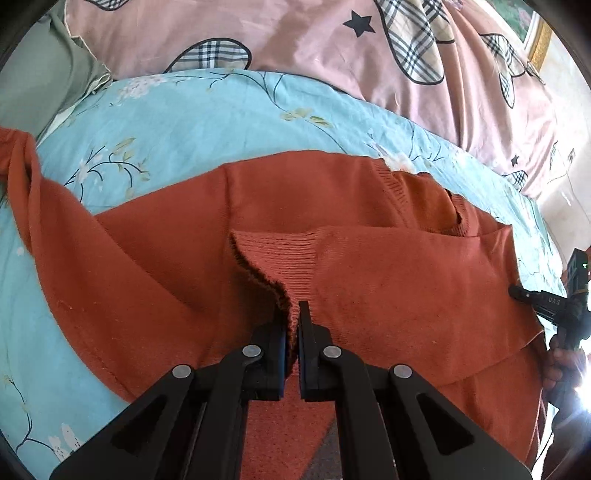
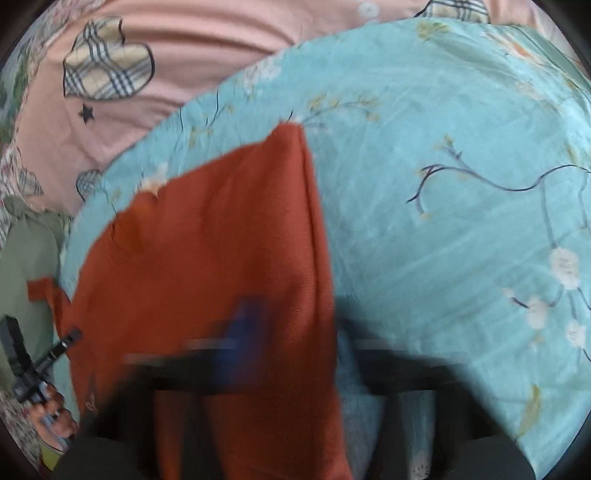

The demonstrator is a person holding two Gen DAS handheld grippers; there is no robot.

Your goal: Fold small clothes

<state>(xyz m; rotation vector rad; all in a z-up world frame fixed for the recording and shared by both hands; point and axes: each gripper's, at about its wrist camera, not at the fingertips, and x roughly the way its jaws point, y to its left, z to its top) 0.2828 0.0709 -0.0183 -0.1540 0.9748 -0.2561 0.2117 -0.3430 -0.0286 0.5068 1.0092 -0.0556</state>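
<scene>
A rust-orange knit sweater (image 1: 369,280) lies spread on a light blue floral bedsheet (image 1: 184,122). My left gripper (image 1: 293,321) is shut on the ribbed cuff (image 1: 280,254) of a sleeve folded across the body. The other sleeve (image 1: 33,192) trails to the far left. In the right wrist view the sweater (image 2: 221,258) fills the lower left, and my right gripper (image 2: 299,343) is blurred by motion, its fingers wide apart over the sweater's right edge. The right gripper also shows in the left wrist view (image 1: 546,302) at the sweater's right side.
A pink quilt with plaid patches and stars (image 1: 332,48) lies bunched along the far side of the bed. A green pillow (image 1: 33,85) sits at the far left. A framed picture (image 1: 535,33) hangs on the wall at upper right.
</scene>
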